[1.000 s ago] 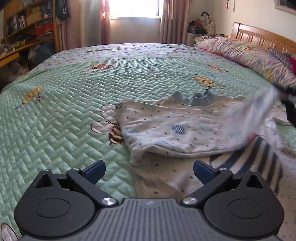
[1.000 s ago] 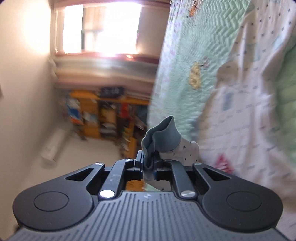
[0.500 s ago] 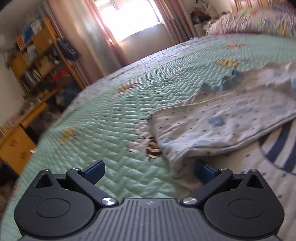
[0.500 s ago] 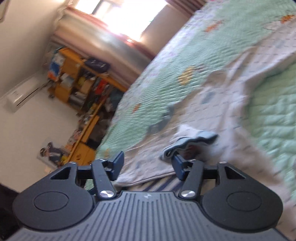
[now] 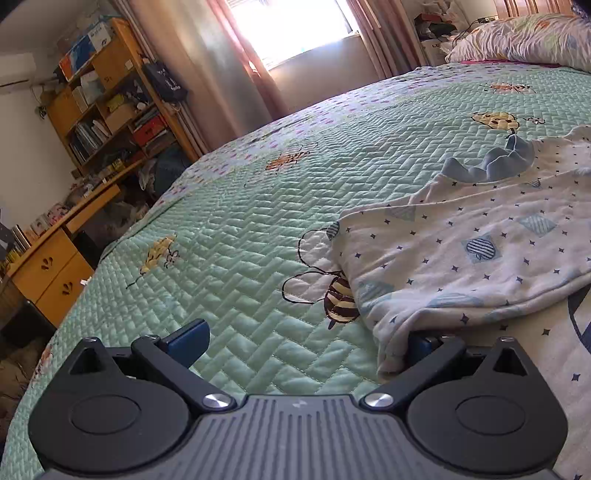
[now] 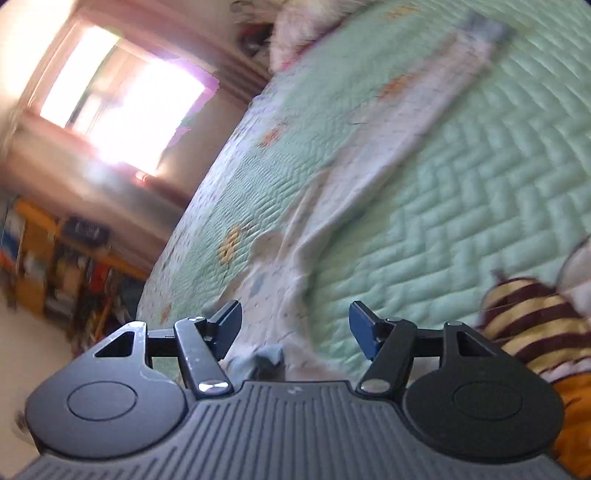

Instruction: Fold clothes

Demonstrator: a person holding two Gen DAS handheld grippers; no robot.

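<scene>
A white top with small dark stars and blue patches (image 5: pixel 480 251) lies folded over on the green quilted bedspread (image 5: pixel 240 229); its blue ribbed collar (image 5: pixel 487 166) faces the far side. My left gripper (image 5: pixel 306 341) is open low at the garment's near corner, whose edge drapes over the right fingertip. In the blurred right wrist view the same garment (image 6: pixel 373 162) stretches away across the quilt, one long sleeve ending in a blue cuff (image 6: pixel 484 27). My right gripper (image 6: pixel 295 330) is open with nothing between its fingers; a blue fabric piece (image 6: pixel 269 360) lies just below it.
Another light cloth with dark blue stripes (image 5: pixel 576 321) lies under the garment at the right. Pillows (image 5: pixel 517 37) sit at the bed's head. A wooden bookshelf and desk (image 5: pixel 92 122) stand past the bed's left edge, beneath a bright curtained window (image 5: pixel 295 29).
My right gripper let go of the blue cuff, opened and swung over the bed. My left gripper moved down and forward to the garment's near corner, staying open.
</scene>
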